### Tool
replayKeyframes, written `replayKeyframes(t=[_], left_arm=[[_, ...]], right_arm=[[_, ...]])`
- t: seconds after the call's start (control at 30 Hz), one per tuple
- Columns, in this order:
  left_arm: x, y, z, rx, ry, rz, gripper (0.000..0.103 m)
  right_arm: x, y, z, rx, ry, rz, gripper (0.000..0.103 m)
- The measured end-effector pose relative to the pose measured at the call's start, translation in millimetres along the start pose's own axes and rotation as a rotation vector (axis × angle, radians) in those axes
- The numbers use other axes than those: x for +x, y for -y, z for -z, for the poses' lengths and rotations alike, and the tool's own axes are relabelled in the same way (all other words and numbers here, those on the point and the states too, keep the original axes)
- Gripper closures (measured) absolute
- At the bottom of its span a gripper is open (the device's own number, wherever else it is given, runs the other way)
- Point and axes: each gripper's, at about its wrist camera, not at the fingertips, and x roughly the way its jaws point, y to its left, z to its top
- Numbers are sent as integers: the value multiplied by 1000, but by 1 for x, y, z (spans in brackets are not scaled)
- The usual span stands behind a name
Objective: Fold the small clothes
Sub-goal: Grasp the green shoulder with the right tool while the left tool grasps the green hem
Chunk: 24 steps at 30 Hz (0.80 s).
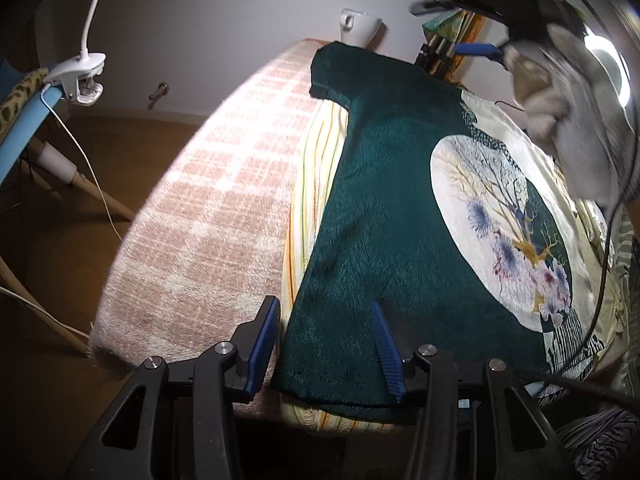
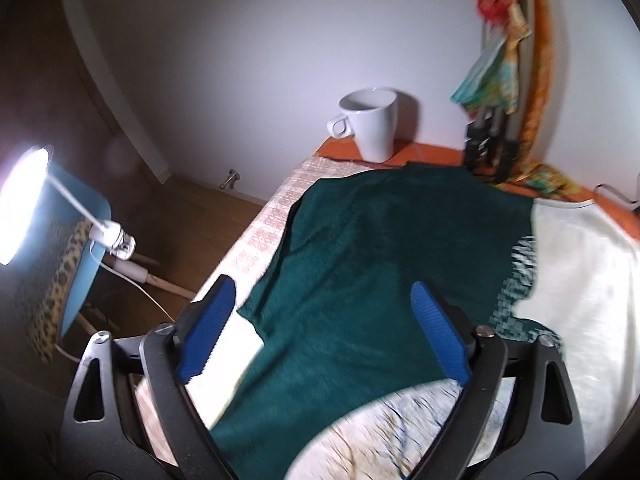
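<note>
A dark green small garment (image 1: 380, 216) with a pale oval tree print (image 1: 500, 224) lies flat on the table, one short sleeve pointing to the far end. My left gripper (image 1: 324, 346) is low at its near hem. One blue pad (image 1: 262, 344) stands beside the cloth's edge and the other finger (image 1: 386, 350) rests on top, jaws apart around the flat corner without pinching it. In the right wrist view the right gripper (image 2: 324, 320) hangs open above the green garment (image 2: 380, 248) near its sleeve side, nothing between its fingers. A gloved hand (image 1: 560, 92) shows blurred at the upper right.
A pink checked cloth (image 1: 224, 200) covers the table, with a yellow-striped fabric (image 1: 316, 168) and a cream patterned one (image 2: 580, 264) under the garment. A white mug (image 2: 370, 124) stands at the far edge. A clip lamp (image 1: 84, 76) and blue chair (image 2: 80, 248) stand left.
</note>
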Motion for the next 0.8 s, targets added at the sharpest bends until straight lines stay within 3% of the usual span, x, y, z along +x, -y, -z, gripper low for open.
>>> replayKeyframes(t=[0.13, 0.33, 0.4, 0.53, 0.8], left_arm=[[7, 2, 0, 13, -18, -3, 65], [9, 1, -4, 11, -15, 24, 82], [9, -1, -5, -8, -18, 57, 93], [7, -1, -6, -22, -16, 94, 99], [-1, -3, -11, -34, 26, 113, 103]], right_arm=[[40, -11, -22, 19, -25, 5, 17], [97, -29, -49, 2, -48, 39, 19], [114, -31, -55, 6, -58, 50, 20], [148, -27, -65, 19, -93, 88, 27], [203, -28, -72, 0, -140, 177, 28]])
